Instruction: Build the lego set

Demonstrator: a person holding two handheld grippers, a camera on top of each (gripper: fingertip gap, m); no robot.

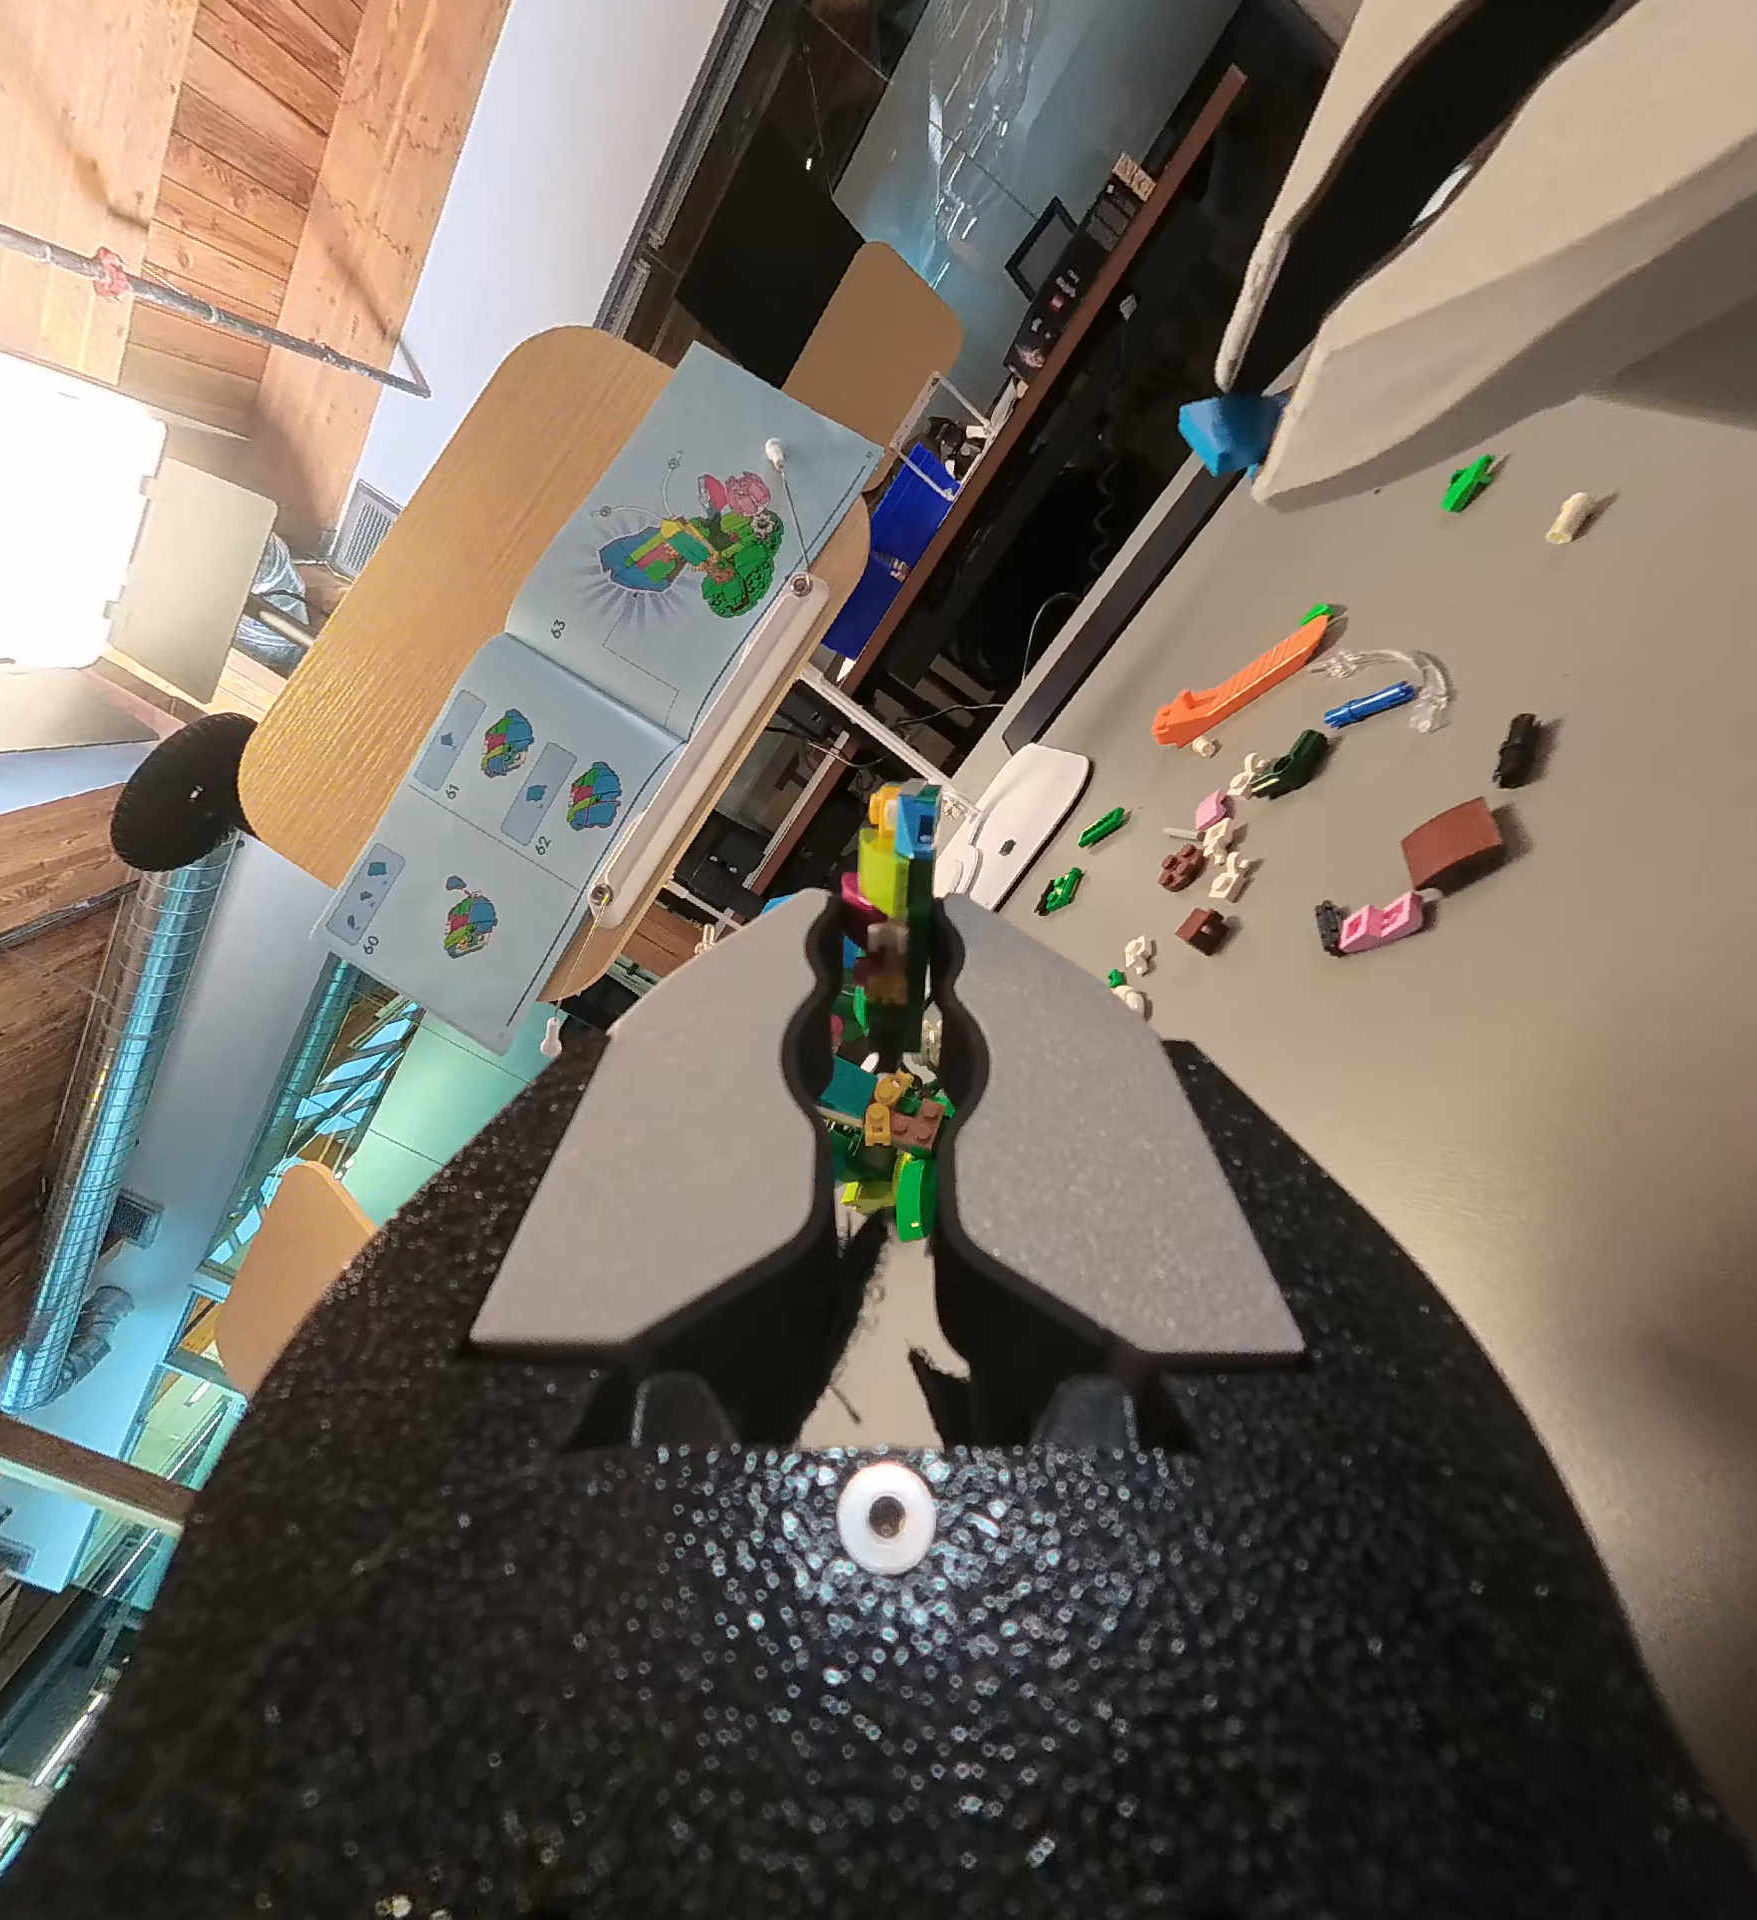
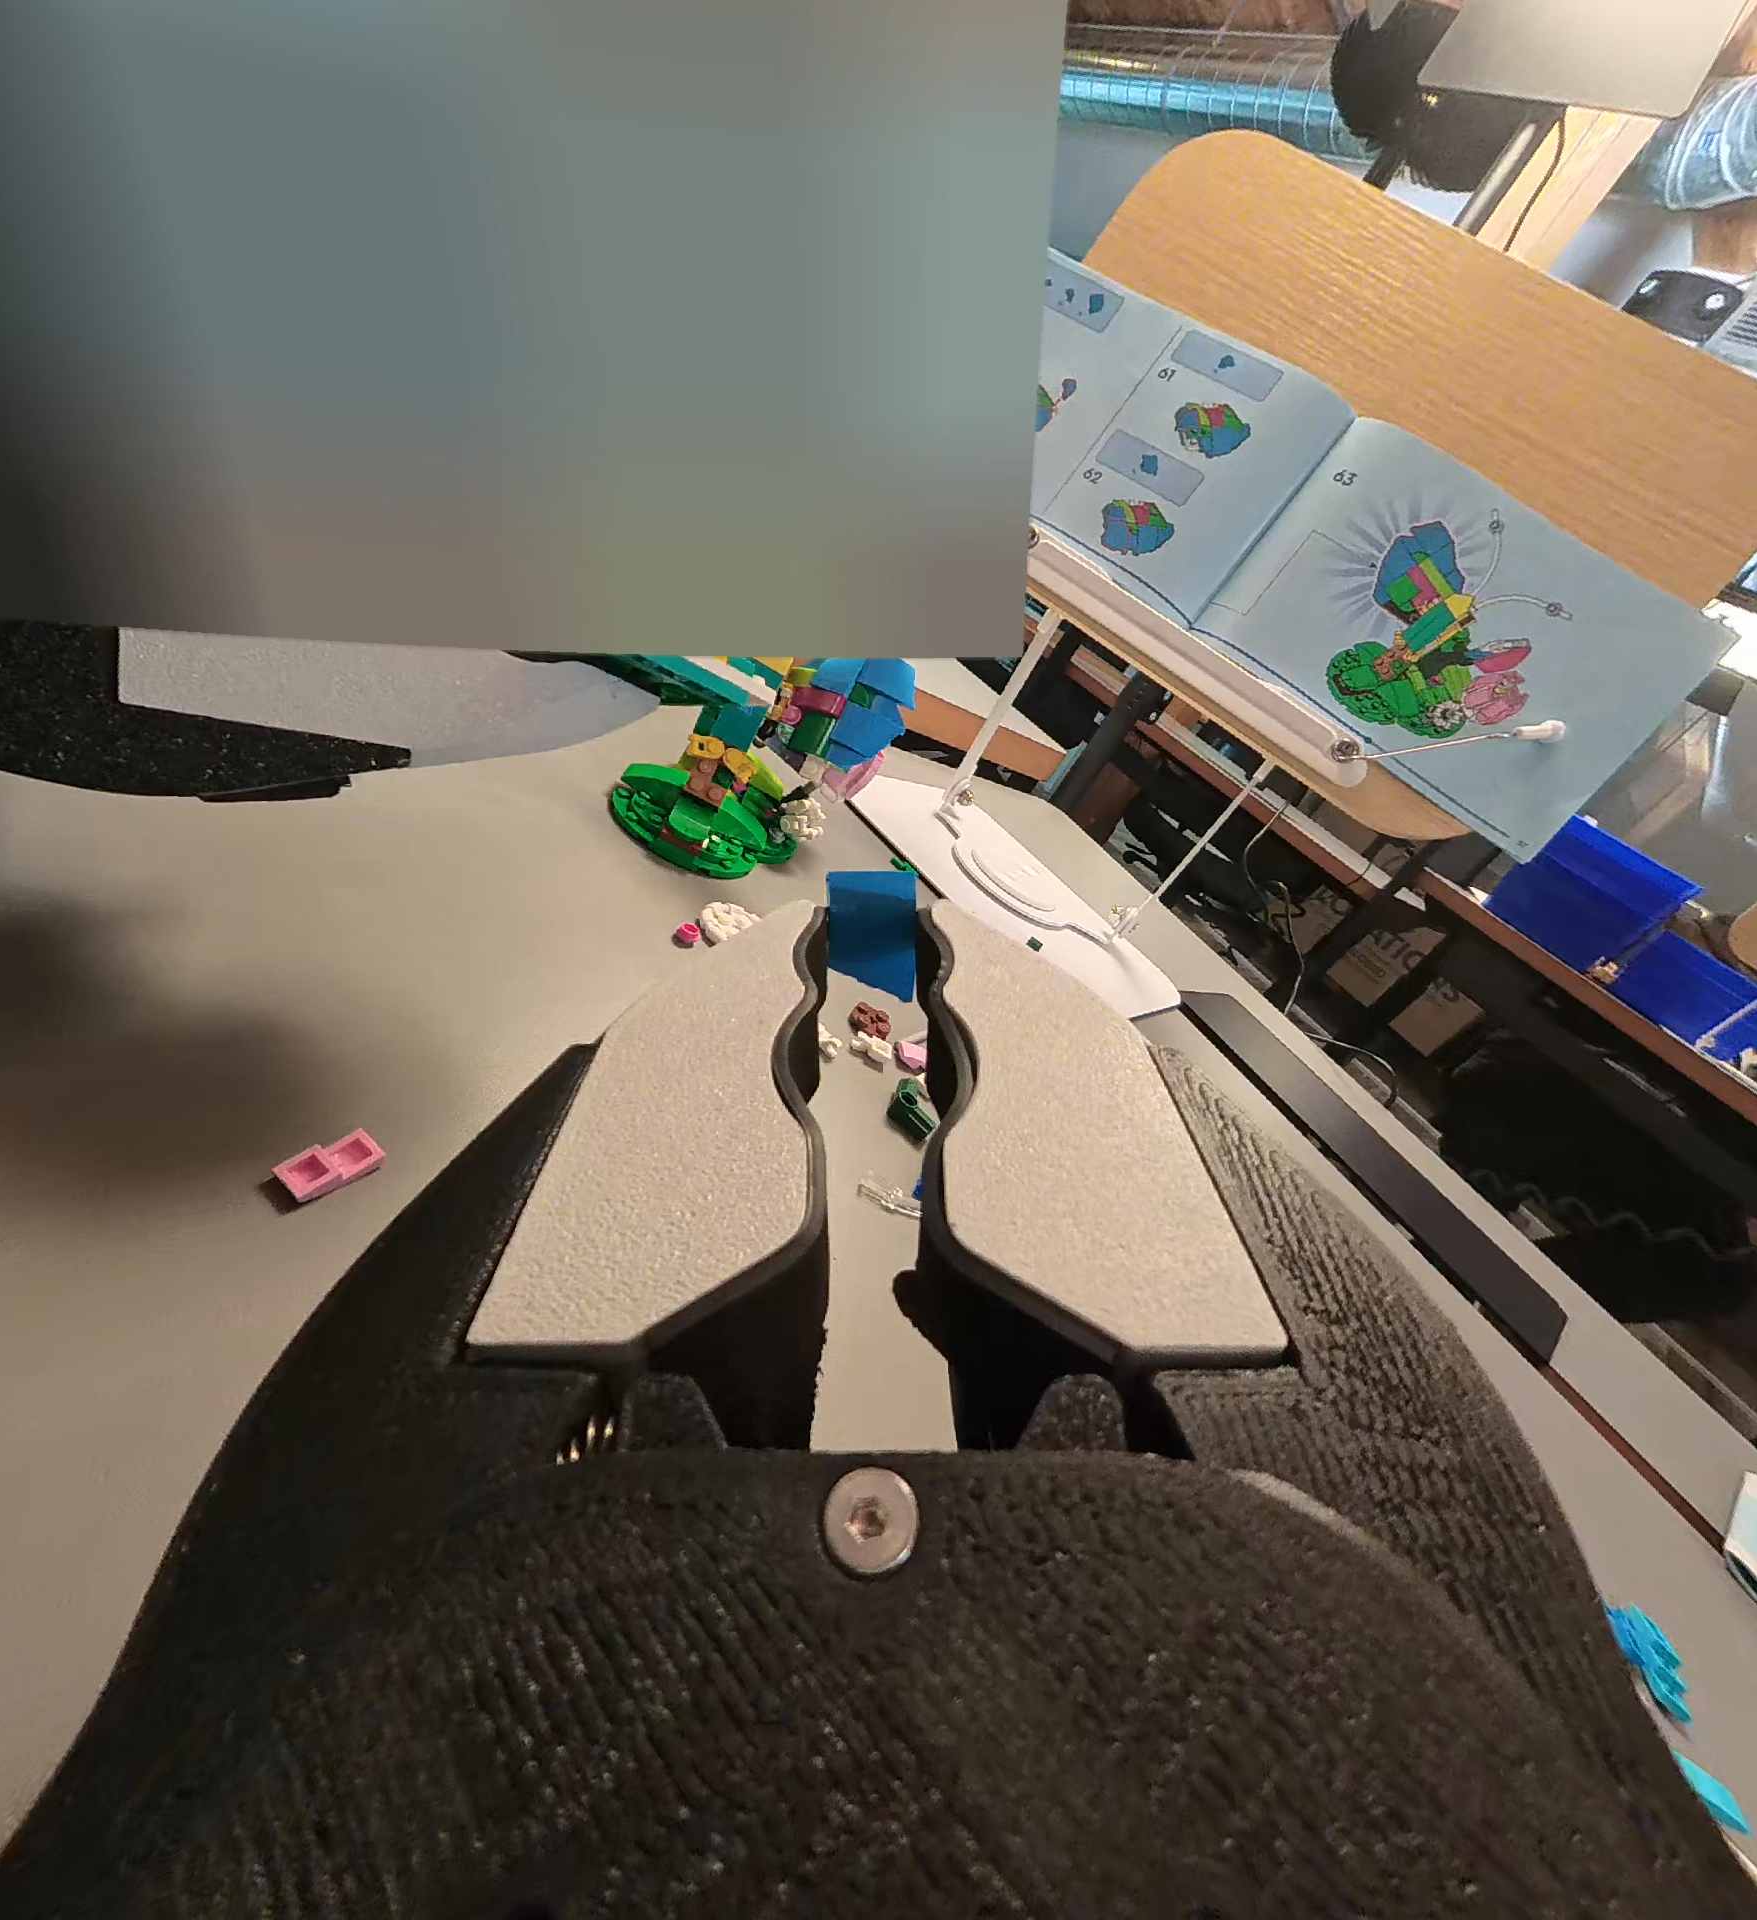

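Grey surface [image 2: 178,935] scattered with loose bricks. The half-built lego model [image 2: 739,769] stands on its green base by the booklet stand [image 2: 1009,873], left tool [image 1: 879,935] clamped around it. Right tool [image 2: 872,940] pinches a blue brick [image 2: 869,935] above the surface.

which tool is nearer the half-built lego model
Left. The left tool is shut on the lego model, gripping its upper part. The right tool is apart from it, back over the loose pieces, holding a blue brick.
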